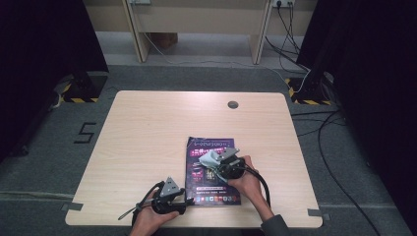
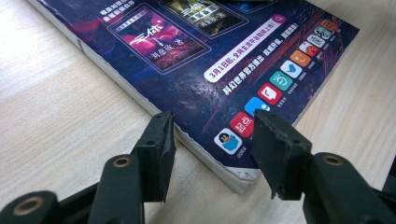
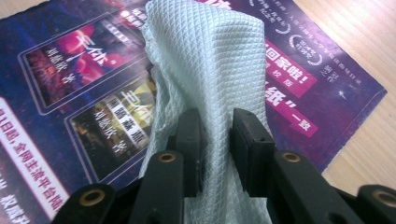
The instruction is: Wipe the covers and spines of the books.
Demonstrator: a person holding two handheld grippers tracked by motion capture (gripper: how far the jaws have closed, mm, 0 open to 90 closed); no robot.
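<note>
One white waffle-weave cloth (image 3: 205,70) sits pinched between the jaws of the right gripper (image 3: 215,140), draped over a dark magazine (image 1: 212,169) at lower centre of the high view. Low in the frame's left half, the left gripper (image 2: 212,135) stands spread, straddling the magazine's near corner without pressing it. Both rest on a pale wooden table (image 1: 147,128).

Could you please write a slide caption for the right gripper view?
Right gripper pinching a white cloth above a magazine.
</note>
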